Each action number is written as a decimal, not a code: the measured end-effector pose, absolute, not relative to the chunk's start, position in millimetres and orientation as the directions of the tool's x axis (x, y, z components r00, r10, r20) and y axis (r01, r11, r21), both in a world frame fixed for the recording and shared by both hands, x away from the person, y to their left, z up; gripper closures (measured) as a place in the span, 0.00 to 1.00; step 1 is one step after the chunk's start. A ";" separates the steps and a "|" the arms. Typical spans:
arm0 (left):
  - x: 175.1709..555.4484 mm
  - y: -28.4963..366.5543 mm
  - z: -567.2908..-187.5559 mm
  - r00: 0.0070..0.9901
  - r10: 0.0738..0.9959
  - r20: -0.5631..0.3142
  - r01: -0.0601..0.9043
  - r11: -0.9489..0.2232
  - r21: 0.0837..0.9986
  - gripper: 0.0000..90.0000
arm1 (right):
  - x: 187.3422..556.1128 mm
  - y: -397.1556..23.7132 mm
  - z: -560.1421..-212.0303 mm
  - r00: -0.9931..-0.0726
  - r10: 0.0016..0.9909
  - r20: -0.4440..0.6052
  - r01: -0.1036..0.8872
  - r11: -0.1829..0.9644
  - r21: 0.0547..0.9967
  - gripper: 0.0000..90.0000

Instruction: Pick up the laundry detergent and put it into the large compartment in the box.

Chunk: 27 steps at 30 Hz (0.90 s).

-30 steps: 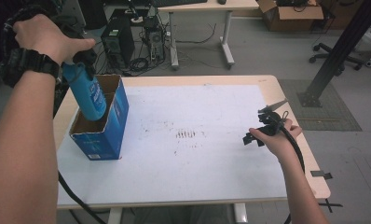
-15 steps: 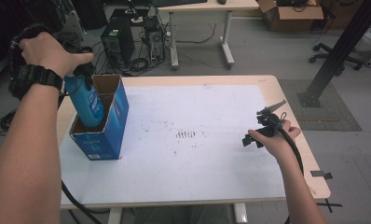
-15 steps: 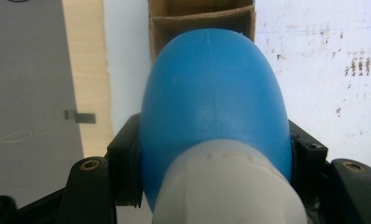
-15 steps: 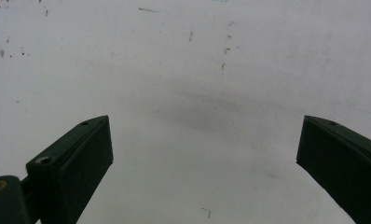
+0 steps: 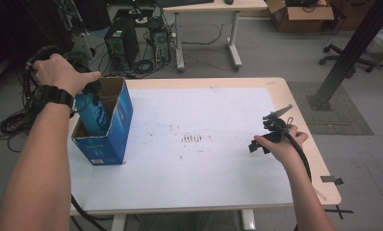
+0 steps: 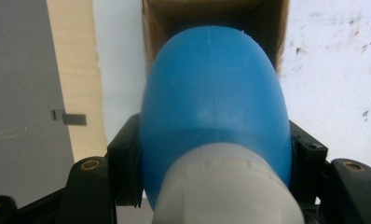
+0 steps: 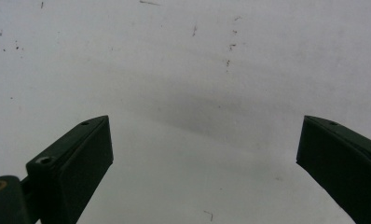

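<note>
At the left edge of the table, the left tool pinches a blue bottle just below its pale grey cap, one black jaw pressed against each side of the shoulder. The bottle hangs bottom-first, partly inside an open blue box, with its upper part above the rim. It looks like smooth moulded plastic, so it should be stiff enough to take a firm squeeze yet slick where the rounded shoulder curves away from the jaws. Its weight cannot be told, since nothing shows how full it is. The present hold, high on the body under the cap, seems a sound place to grip: the widening below gives the jaws something to sit against, and it leaves the lower part free to enter the box. The cardboard box looks light and could shift or tip if the bottle drags on a wall. Farther right, near the table's right edge, the right tool rests low over the bare white surface with its jaws spread and nothing between them.
</note>
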State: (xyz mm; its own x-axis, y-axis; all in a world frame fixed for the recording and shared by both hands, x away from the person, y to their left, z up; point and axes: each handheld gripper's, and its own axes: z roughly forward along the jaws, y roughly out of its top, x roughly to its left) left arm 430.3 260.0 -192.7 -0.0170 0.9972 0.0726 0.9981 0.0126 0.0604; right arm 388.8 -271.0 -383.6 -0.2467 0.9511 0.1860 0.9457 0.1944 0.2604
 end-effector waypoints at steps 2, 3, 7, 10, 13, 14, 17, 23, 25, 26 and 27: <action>430.3 261.1 -199.3 -0.018 0.997 0.069 0.998 0.014 0.055 0.41 | 388.9 -270.3 -384.5 -0.250 0.950 0.186 0.945 0.199 0.258 0.04; 430.3 261.3 -202.7 -0.017 0.998 0.068 0.999 0.013 0.049 0.41 | 388.9 -270.3 -384.5 -0.250 0.950 0.186 0.945 0.199 0.258 0.04; 430.6 261.9 -215.8 -0.016 0.998 0.059 0.999 0.014 0.036 0.41 | 388.9 -268.1 -386.4 -0.252 0.949 0.188 0.946 0.200 0.257 0.04; 430.9 261.0 -224.7 -0.010 0.998 0.059 1.000 0.008 0.026 0.41 | 388.6 -267.4 -387.6 -0.253 0.949 0.185 0.946 0.203 0.254 0.04; 431.3 260.9 -232.5 -0.008 0.998 0.058 1.000 0.006 0.022 0.41 | 388.5 -267.1 -388.2 -0.251 0.950 0.187 0.946 0.201 0.253 0.04; 431.4 261.0 -235.2 -0.010 0.998 0.056 1.000 0.009 0.021 0.41 | 388.5 -267.3 -388.8 -0.255 0.949 0.185 0.946 0.205 0.252 0.04; 431.7 261.8 -242.6 -0.013 0.999 0.051 1.000 0.012 0.016 0.41 | 388.4 -267.2 -389.1 -0.256 0.949 0.186 0.946 0.205 0.252 0.04; 432.4 262.4 -258.6 -0.010 0.999 0.046 1.000 0.010 0.005 0.41 | 388.9 -266.8 -390.2 -0.256 0.949 0.186 0.945 0.206 0.252 0.04; 432.6 262.6 -263.3 -0.010 0.999 0.041 1.000 0.010 0.000 0.41 | 388.9 -266.7 -390.3 -0.257 0.949 0.185 0.945 0.207 0.251 0.04; 432.7 262.8 -264.1 -0.010 0.999 0.040 1.000 0.010 -0.001 0.41 | 388.8 -266.6 -390.0 -0.255 0.949 0.185 0.946 0.205 0.251 0.04; 432.7 263.1 -265.6 -0.011 0.999 0.038 1.000 0.011 -0.001 0.41 | 388.8 -266.6 -390.0 -0.255 0.949 0.185 0.946 0.205 0.251 0.04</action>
State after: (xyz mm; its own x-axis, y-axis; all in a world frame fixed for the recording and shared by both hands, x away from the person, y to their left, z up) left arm 432.7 263.1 -265.6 -0.0110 0.9992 0.0375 0.9999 0.0111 -0.0008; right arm 388.8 -266.6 -390.0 -0.2545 0.9493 0.1846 0.9460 0.2048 0.2512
